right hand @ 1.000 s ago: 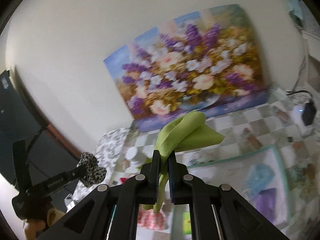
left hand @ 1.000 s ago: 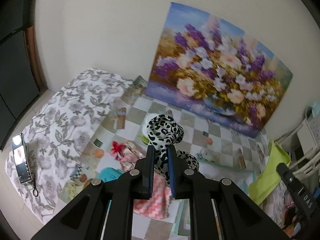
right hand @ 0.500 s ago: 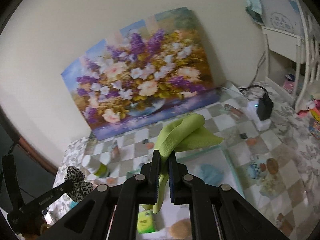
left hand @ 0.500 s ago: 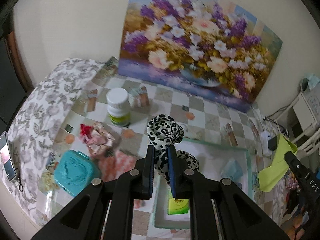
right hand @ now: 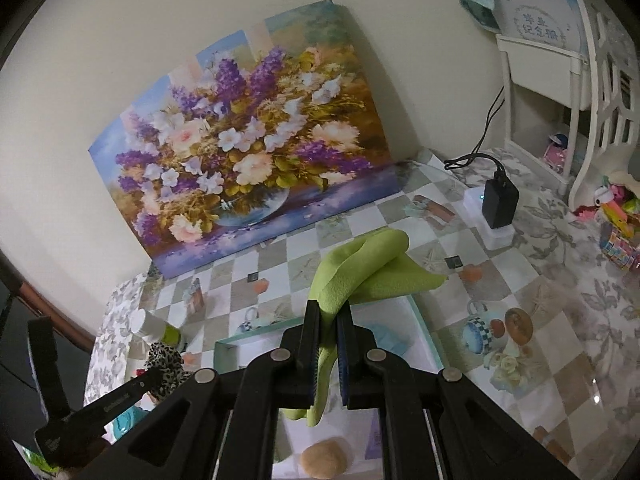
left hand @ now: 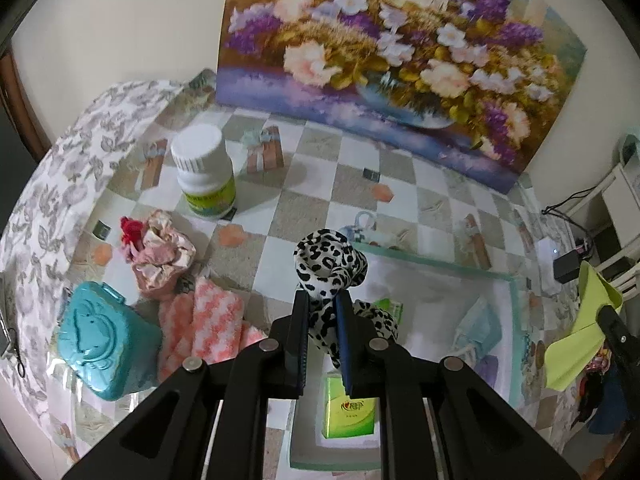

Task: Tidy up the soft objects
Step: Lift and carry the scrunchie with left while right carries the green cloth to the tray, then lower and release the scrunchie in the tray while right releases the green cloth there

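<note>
The left gripper [left hand: 321, 312] is clamped on a leopard-print scrunchie [left hand: 330, 258], held above the near-left edge of the white tray [left hand: 514, 300]. It looks light and springy, best pinched across its bunched band. To the right, the right gripper [right hand: 328, 334] pinches a green cloth [right hand: 360, 268] over the tray [right hand: 422, 320]; it is limp and droops, so the fold is the best place to grip.
</note>
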`<state>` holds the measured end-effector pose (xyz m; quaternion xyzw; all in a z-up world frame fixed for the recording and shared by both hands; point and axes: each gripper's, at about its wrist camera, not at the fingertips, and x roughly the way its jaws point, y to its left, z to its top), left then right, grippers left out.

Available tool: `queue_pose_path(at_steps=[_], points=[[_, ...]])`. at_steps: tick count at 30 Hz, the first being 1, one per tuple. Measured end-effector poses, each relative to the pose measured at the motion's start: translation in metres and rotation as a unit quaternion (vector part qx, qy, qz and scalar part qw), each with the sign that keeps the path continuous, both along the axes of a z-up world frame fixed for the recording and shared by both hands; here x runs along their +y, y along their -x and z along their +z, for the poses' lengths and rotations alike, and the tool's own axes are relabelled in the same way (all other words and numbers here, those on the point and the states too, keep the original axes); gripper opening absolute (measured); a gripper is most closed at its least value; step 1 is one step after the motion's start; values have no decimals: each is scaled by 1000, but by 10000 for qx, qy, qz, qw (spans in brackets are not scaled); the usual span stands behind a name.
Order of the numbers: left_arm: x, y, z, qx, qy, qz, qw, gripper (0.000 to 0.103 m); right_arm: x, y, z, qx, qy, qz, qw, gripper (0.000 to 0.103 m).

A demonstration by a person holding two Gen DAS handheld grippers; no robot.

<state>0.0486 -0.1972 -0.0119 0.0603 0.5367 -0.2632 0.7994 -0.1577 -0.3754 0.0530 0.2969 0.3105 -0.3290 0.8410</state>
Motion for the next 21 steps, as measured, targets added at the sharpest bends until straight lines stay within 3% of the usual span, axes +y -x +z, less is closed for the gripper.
queue_pose_path(at_steps=[6, 12, 21], points=[[-9, -5, -28, 224, -112, -68, 9997, 13, 4, -33, -42, 491, -355, 417, 9973, 8], [-22, -2, -41, 104, -212, -244, 9994, 13, 18, -61, -79, 939, -513, 821, 9909, 8], [-36, 3, -64, 168, -408, -452, 9980, 13, 33, -83, -107, 1307, -653, 1190, 9821, 8]])
